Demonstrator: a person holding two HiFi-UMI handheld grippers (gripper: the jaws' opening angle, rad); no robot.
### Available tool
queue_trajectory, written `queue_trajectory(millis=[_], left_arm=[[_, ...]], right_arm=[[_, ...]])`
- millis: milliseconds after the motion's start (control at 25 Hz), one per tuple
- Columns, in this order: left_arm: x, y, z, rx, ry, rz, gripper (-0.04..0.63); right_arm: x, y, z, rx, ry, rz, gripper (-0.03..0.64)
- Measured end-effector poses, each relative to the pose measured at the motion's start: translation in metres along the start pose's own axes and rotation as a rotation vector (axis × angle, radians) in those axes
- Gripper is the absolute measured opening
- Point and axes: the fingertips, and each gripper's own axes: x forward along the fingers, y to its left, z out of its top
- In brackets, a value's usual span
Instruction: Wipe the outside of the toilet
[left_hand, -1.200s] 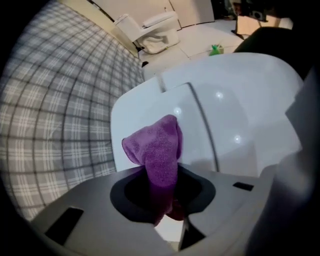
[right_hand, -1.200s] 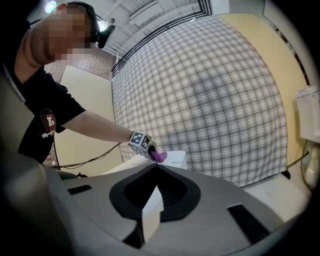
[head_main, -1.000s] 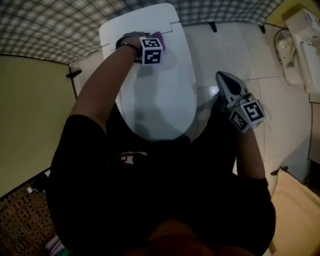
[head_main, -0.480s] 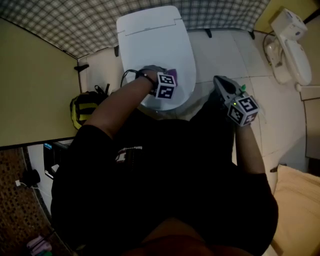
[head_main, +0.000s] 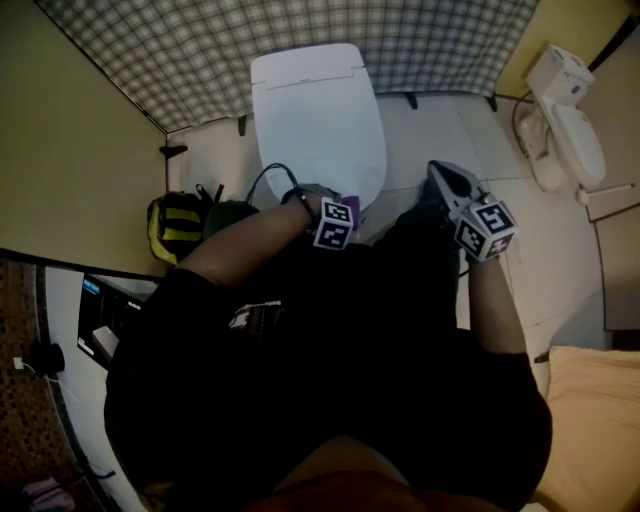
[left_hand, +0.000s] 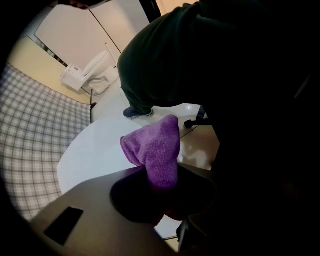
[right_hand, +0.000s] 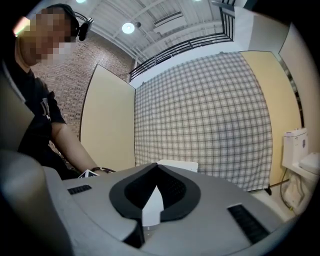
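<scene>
The white toilet (head_main: 318, 120) stands with its lid down against the plaid wall in the head view. My left gripper (head_main: 340, 212) is at the lid's front edge, shut on a purple cloth (head_main: 351, 207). In the left gripper view the purple cloth (left_hand: 156, 149) sticks out of the jaws in a bunched fold over the white lid (left_hand: 92, 152). My right gripper (head_main: 448, 182) hangs over the floor to the right of the toilet, shut and holding nothing. In the right gripper view its tips (right_hand: 156, 168) meet in front of the toilet's back end (right_hand: 179, 165).
A yellow and black bag (head_main: 178, 226) lies on the floor left of the toilet, with a dark cable beside it. A second white fixture (head_main: 565, 128) stands at the far right. A yellow partition (head_main: 70, 150) closes the left side. The person's dark-clothed body fills the lower view.
My left gripper has drawn the purple cloth along the lid from the back to the front edge. The head has pulled back. The right gripper has barely moved.
</scene>
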Motion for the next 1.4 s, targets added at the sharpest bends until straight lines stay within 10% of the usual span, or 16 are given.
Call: queue_trajectory(millis=[160, 320, 680, 1160, 1400], left_arm=[[-0.008, 0.000, 0.005, -0.117, -0.126, -0.089, 0.098], [-0.031, 0.081, -0.023, -0.279, -0.205, 0.017, 0.098], [-0.051, 0.317, -0.142, -0.370, -0.038, 0.294, 0.100], [0.055, 0.571, -0.209, -0.414, 0.152, 0.334, 0.100], [0.114, 0.614, -0.205, -0.413, 0.191, 0.329, 0.098]], right_arm=[[-0.002, -0.004, 0.000, 0.016, 0.000, -0.015, 0.006], [0.006, -0.024, -0.007, 0.039, 0.011, -0.025, 0.006], [0.062, -0.088, -0.019, 0.119, 0.012, -0.004, 0.006], [0.138, -0.217, -0.060, 0.243, 0.040, -0.013, 0.006], [0.144, -0.264, -0.086, 0.248, 0.038, -0.058, 0.005]])
